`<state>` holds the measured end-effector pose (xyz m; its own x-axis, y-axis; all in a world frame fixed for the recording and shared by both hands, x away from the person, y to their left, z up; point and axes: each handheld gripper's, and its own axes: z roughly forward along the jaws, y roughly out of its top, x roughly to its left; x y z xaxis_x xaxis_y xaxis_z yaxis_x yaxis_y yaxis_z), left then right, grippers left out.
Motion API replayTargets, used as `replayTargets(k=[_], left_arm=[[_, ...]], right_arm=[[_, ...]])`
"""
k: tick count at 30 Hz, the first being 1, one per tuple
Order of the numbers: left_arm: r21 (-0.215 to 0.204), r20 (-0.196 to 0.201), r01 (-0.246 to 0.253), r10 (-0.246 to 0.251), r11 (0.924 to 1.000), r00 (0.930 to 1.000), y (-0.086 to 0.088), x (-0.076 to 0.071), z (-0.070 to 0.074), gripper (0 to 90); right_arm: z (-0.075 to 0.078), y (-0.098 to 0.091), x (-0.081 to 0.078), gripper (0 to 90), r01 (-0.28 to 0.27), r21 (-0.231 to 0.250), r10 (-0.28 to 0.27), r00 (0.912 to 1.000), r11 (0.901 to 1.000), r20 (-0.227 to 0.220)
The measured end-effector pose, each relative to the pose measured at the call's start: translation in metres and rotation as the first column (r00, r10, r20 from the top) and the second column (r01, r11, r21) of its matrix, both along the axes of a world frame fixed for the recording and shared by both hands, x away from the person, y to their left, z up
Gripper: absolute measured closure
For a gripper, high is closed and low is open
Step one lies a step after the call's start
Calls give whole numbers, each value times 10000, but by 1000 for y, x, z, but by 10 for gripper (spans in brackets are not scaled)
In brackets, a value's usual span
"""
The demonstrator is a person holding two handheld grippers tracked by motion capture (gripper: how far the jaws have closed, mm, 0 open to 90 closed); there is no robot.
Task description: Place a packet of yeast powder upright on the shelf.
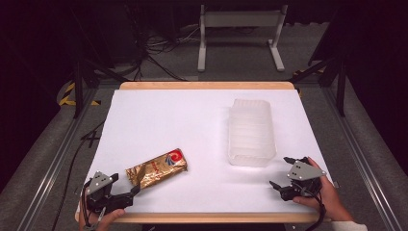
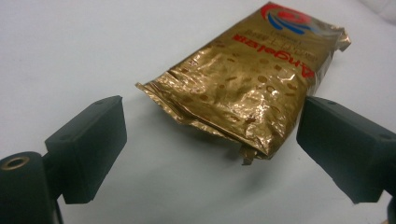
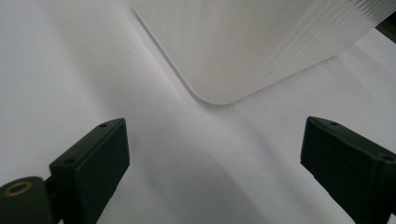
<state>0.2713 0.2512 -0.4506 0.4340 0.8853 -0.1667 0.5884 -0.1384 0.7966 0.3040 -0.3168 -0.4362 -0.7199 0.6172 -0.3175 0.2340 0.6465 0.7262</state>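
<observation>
The gold packet [image 1: 156,169] lies flat on the white table [image 1: 168,120], near the front edge on your left side. It is shiny and crinkly, with a red and blue round mark at its far end. Your left gripper [image 1: 126,191] sits just beside the near end of the packet, pointing at it. Its jaws are spread wide apart, and nothing is between the pads. In the left gripper view, the packet [image 2: 252,88] lies just ahead of the two black jaws, with its crumpled near end closest to them, and the jaws do not touch it. Over on your right side, a clear plastic box [image 1: 251,132] rests on the table, well apart from the packet. Your right gripper [image 1: 284,172] is near the front corner of that box. Its jaws are wide apart too and hold nothing. In the right gripper view, the rounded corner of the box [image 3: 247,46] is ahead of the jaws.
</observation>
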Motion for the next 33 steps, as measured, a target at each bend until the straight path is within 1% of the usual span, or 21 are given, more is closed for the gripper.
replayTargets(k=[2, 3, 5, 7, 8, 11, 12, 13, 15, 16, 19, 21, 22, 24, 25, 26, 28, 29, 30, 32, 33], left_arm=[[-99, -115, 3, -4, 10000, 9999, 0, 1, -1, 91], [3, -238, 26, -26, 10000, 9997, 0, 2, -2, 90], [-150, -412, 6, -12, 9999, 9991, -1, 4, -4, 91], [31, -600, 67, -65, 10000, 9982, -1, 6, -6, 91], [-19, -669, 117, -118, 9999, 9977, -2, 7, -8, 91], [79, -742, 231, -225, 9997, 9970, -5, 8, -9, 94], [342, -728, 320, -295, 9989, 9969, -7, 9, -9, 95], [611, -705, 297, -253, 9977, 9972, -8, 11, -9, 96], [820, -680, 106, -50, 9966, 9977, -7, 13, -10, 112], [778, -742, 40, 18, 9970, 9972, -6, 14, -10, 120], [776, -692, -315, 369, 9965, 9969, -1, 19, -12, 130], [875, -682, -587, 648, 9944, 9956, 3, 23, -12, 135], [875, -682, -587, 648, 9944, 9956, 3, 23, -12, 140], [541, -695, -918, 955, 9943, 9930, 8, 28, -12, 154], [472, -691, -979, 1011, 9941, 9925, 8, 30, -12, 162], [255, -759, -873, 890, 9959, 9931, 10, 31, -12, 160], [-629, -866, -822, 766, 9946, 9933, 12, 34, -10, 154], [-1088, -854, -822, 730, 9907, 9937, 13, 36, -8, 153], [-1326, -869, -877, 765, 9873, 9933, 12, 38, -7, 147], [-1355, -867, -1053, 941, 9852, 9918, 10, 42, -5, 146], [-1127, -925, -1196, 1095, 9864, 9897, 8, 45, -5, 147]], right_arm=[[0, 0, 0, 85, -16, -9, 16, 10000, 10000, 24], [1, 0, -1, 85, -39, -22, 39, 10000, 10000, 73], [1, 1, -1, 85, -64, -32, 64, 9999, 10000, 95], [1, 1, -1, 85, -73, 1, 73, 10000, 10000, 47], [1, 1, -1, 85, -63, -11, 63, 10000, 10000, -5], [1, 1, -1, 85, -162, 7, 162, 9999, 9999, 9], [1, 2, -1, 85, -147, -10, 147, 9999, 9999, 8], [1, 2, -1, 85, -148, -27, 148, 9999, 9999, 25], [1, 2, -1, 85, -165, -8, 165, 9998, 9999, 64], [1, 1, -1, 85, -159, -4, 159, 9999, 9999, 62], [1, 1, -1, 85, -152, 20, 152, 9999, 9999, 55], [1, 1, -1, 85, -180, 1, 180, 9998, 9998, 65], [1, 1, -1, 85, -180, 1, 180, 9998, 9998, 65], [2, 1, -1, 85, -181, 16, 181, 9998, 9998, 66], [1, 1, -1, 85, -167, 4, 167, 9998, 9999, 68], [1, 1, -1, 85, -168, 5, 168, 9998, 9999, 64], [1, 1, -1, 85, -193, 19, 193, 9998, 9998, 62], [2, 2, -1, 85, -170, 35, 170, 9998, 9998, 48], [2, 2, -1, 85, -185, 30, 185, 9998, 9998, 58], [1, 2, 0, 85, -171, 7, 171, 9998, 9999, 44], [1, 2, 0, 85, -172, 9, 172, 9998, 9999, 41]])
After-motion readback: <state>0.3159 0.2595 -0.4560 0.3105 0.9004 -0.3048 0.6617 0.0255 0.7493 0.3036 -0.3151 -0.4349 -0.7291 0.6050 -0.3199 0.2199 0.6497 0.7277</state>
